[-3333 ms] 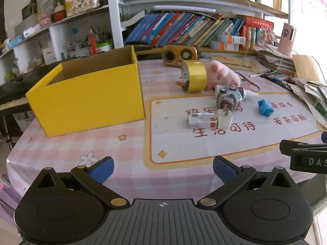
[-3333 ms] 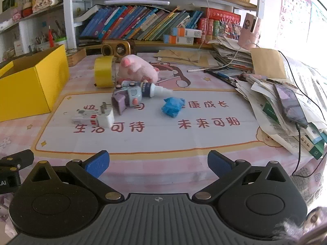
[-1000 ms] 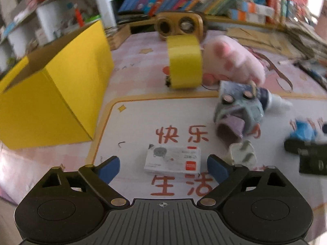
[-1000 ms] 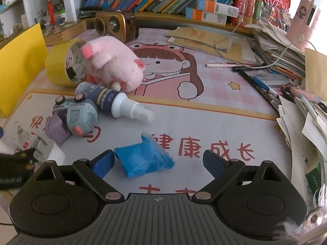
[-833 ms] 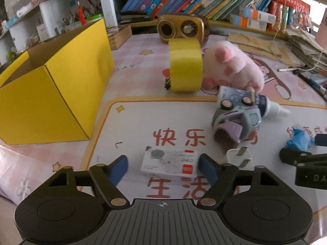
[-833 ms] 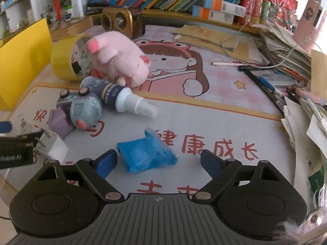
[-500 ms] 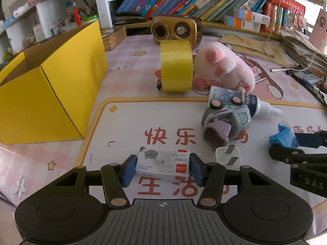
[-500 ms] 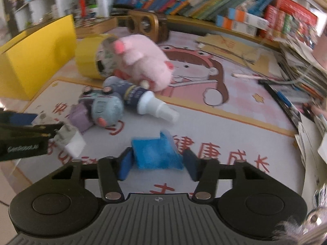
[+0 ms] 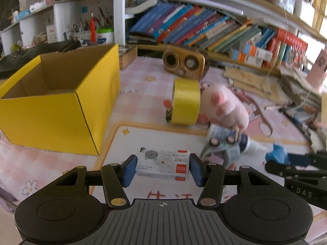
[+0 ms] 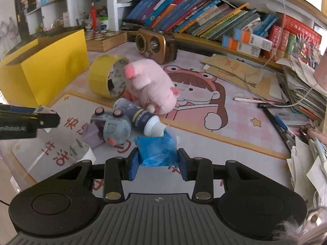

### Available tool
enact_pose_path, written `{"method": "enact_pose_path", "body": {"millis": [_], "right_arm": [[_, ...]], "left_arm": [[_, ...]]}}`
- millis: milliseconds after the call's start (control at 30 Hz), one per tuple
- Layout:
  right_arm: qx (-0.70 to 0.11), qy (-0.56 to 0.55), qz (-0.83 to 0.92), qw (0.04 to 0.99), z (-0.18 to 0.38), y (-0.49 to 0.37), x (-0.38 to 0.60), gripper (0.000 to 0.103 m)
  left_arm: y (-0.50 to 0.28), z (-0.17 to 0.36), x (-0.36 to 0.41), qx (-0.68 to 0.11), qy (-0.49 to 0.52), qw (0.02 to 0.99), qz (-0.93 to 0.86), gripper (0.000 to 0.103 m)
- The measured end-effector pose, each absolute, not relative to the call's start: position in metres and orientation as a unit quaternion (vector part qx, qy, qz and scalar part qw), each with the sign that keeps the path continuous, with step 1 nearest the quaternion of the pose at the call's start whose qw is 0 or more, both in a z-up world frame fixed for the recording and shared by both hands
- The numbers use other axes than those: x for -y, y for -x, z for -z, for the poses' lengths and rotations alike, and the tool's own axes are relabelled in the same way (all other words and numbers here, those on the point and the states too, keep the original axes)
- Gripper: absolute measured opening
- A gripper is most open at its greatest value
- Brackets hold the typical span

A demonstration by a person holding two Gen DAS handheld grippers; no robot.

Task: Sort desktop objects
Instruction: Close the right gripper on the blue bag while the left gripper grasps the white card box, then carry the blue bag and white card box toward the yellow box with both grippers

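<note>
Both grippers newly clamped, lifted.

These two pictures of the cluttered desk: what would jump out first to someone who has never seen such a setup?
Probably the big yellow box, open-topped, at the left of the desk. Next, each gripper has something: the left gripper clamps a small white box, and the right gripper, its jaws closing, squeezes a blue packet. Behind them a pink plush toy leans against a roll of yellow tape.

bright daylight, fisheye warp (slight blur)
</note>
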State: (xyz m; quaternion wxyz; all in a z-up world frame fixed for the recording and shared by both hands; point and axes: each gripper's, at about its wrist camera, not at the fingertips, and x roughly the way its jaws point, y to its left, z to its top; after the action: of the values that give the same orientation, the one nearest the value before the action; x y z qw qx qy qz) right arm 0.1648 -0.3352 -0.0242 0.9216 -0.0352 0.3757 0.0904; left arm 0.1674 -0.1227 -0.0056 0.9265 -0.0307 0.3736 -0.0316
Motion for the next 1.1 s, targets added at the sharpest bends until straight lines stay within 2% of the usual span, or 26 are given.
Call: {"method": "enact_pose_path", "body": {"millis": [167, 533, 1100], "right_arm": [[-0.396, -0.004, -0.088, 0.914, 0.004, -0.160, 0.340, 0.036], [-0.360, -0.062, -0.103, 0.925, -0.046, -0.133, 0.306, 0.036], [-0.384, -0.004, -0.135, 0.913, -0.030, -0.062, 0.167, 0.036]], "left_arm": [[-0.154, -0.018, 0.107, -0.355, 0.051, 0.931, 0.063, 0.054], [-0.129, -0.042, 0.065, -0.320, 0.049, 0.943, 0.077, 0.054], [-0.054, -0.031, -0.026, -0.334, 0.033, 0.937, 0.094, 0.054]]}}
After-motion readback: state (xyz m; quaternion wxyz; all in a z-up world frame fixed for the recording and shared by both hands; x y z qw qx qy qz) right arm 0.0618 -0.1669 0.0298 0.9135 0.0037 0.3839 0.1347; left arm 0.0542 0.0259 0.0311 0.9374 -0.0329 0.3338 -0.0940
